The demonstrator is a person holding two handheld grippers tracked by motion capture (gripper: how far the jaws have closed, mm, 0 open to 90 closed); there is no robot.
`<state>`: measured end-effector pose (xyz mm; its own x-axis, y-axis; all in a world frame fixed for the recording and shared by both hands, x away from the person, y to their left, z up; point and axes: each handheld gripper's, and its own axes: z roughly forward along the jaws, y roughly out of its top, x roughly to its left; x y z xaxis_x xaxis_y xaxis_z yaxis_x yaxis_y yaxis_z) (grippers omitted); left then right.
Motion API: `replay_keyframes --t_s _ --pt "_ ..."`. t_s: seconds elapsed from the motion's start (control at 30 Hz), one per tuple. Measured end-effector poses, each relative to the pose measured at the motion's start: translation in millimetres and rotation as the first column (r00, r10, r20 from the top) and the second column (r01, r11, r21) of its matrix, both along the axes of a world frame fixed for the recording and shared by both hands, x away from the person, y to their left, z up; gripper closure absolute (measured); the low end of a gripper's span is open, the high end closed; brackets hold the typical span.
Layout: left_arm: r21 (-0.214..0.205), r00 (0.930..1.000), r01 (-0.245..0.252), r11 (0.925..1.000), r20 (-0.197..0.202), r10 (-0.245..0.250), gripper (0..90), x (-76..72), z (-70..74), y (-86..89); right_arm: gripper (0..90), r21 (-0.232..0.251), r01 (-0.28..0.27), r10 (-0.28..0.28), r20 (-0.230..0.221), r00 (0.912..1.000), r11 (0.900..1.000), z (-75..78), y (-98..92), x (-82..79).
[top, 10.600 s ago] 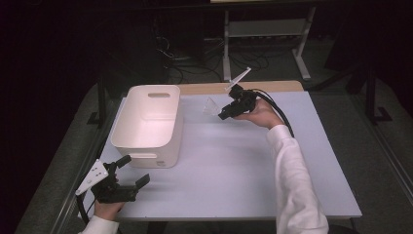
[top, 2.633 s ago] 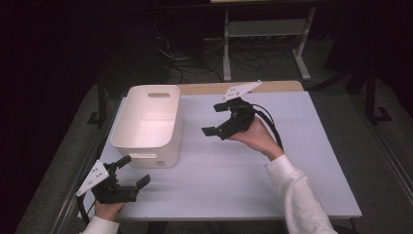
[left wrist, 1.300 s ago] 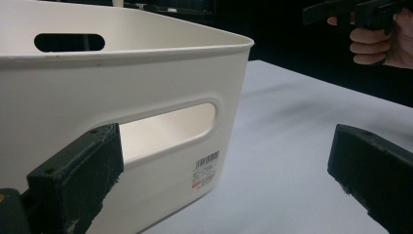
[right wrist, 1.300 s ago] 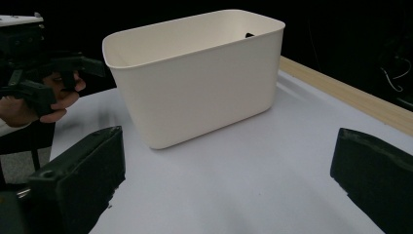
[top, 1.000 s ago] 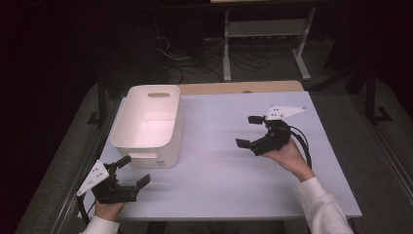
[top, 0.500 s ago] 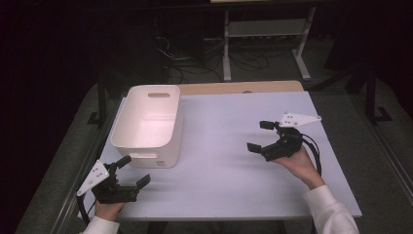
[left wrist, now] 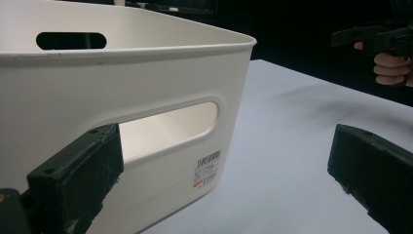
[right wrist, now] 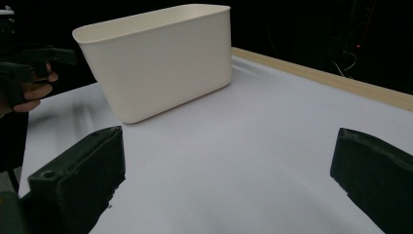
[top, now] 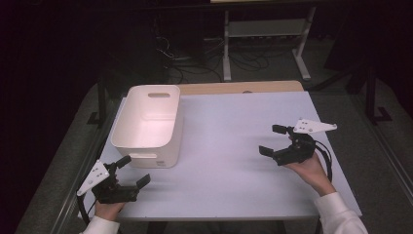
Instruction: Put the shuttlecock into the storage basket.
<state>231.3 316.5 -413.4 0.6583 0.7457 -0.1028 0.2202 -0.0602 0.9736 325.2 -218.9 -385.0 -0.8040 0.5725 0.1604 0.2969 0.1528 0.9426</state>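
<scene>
At the near left corner of the table [top: 234, 146], a hand [top: 106, 209] holds the left gripper [top: 132, 171] low over the white surface. Its jaws are spread wide and hold nothing. In the left gripper view, the left jaw stands in front of the handle slot [left wrist: 168, 126] of the bin [left wrist: 122, 97], and the right jaw is over bare table; I cannot tell if the left jaw touches the bin wall. A small label [left wrist: 207, 168] is on that wall, below the slot.

A little farther, at the right side of the table, the other hand [top: 311, 168] holds the right gripper [top: 272, 140]. Its jaws are also spread wide and empty, and they point to the left, toward the bin. In the right gripper view only bare table lies between the two jaws, and the bin [right wrist: 156, 58] stands well apart, farther on.

The bin [top: 148, 124] is white and open on top. It stands upright on the left half of the table, just beyond the left gripper, and its long side runs away from the person. Inside I see nothing but its pale bottom.

At the far edge of the table runs a wooden strip [top: 241, 87]. Behind it, on the dark floor, are cables [top: 195, 53] and a metal stand [top: 265, 34].
</scene>
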Motion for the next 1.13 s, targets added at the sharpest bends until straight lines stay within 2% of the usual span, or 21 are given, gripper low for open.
replay_keyframes --t_s 0.37,0.8,1.13 --pt "-0.01 1.0 -0.002 1.0 0.002 0.002 0.0 -0.1 -0.1 -0.6 0.0 -0.001 0.036 -0.036 -0.014 0.9992 0.9993 -11.3 -12.4 -7.4" --pt "-0.015 1.0 -0.001 0.9999 0.002 0.001 0.0 -0.6 0.2 -0.8 0.0 -0.011 0.081 -0.081 -0.006 0.9967 0.9966 -24.8 -27.5 -17.3" --pt "-0.014 1.0 0.003 0.9999 0.003 -0.002 0.0 -0.2 0.1 -1.1 0.0 -0.016 0.094 -0.094 -0.005 0.9956 0.9954 -29.9 -32.7 -23.1"
